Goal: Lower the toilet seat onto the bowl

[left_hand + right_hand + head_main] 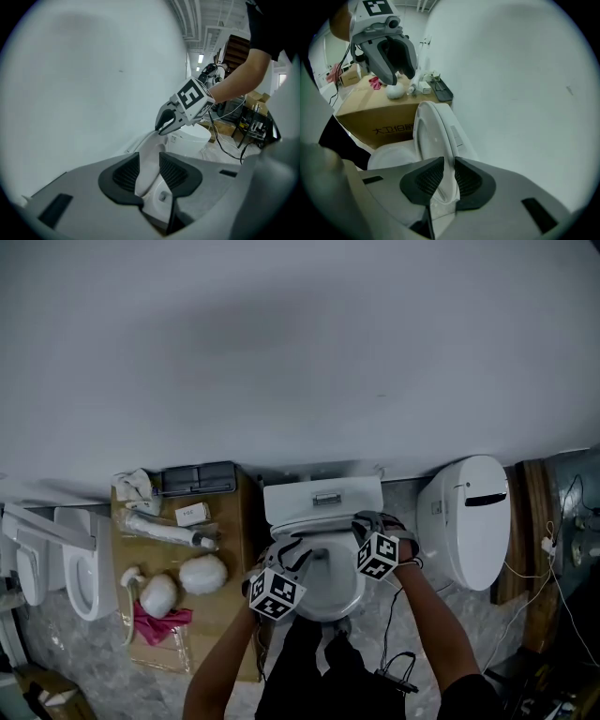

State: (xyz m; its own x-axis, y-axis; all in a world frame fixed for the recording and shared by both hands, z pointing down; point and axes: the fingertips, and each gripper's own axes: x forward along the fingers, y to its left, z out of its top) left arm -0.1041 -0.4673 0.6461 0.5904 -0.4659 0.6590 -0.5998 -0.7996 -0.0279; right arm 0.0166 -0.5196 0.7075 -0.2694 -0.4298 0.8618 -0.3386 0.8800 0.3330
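The right gripper [449, 176] is closing narrowly on the upright toilet seat [426, 136], whose white rim is filling the gap between the two ribbed pads, so it is grasping the seat near its top edge. The left gripper [149, 164] is standing much wider open. The seat's rim is running between its pads, but they are not pinching it, so this gripper is staying released.

The seat is standing raised against the tank [323, 498], above the toilet bowl [328, 592]. The head view is showing one gripper at each side of it.

The left gripper view is looking to the right along the seat's edge. It is catching the right gripper's dark fingers hanging over the rim, and a second white toilet [192, 138] behind, with cables trailing on the floor.

The right gripper view is looking the opposite way. It is showing the left gripper's open jaws from the front and a cardboard box [375, 117] printed with dark characters, standing just beside the bowl.

Only the head view is showing the box top clearly. It is carrying a black tray [197, 477] at the far edge, two white round bundles [203, 573] and a pink cloth [155, 622] nearer.
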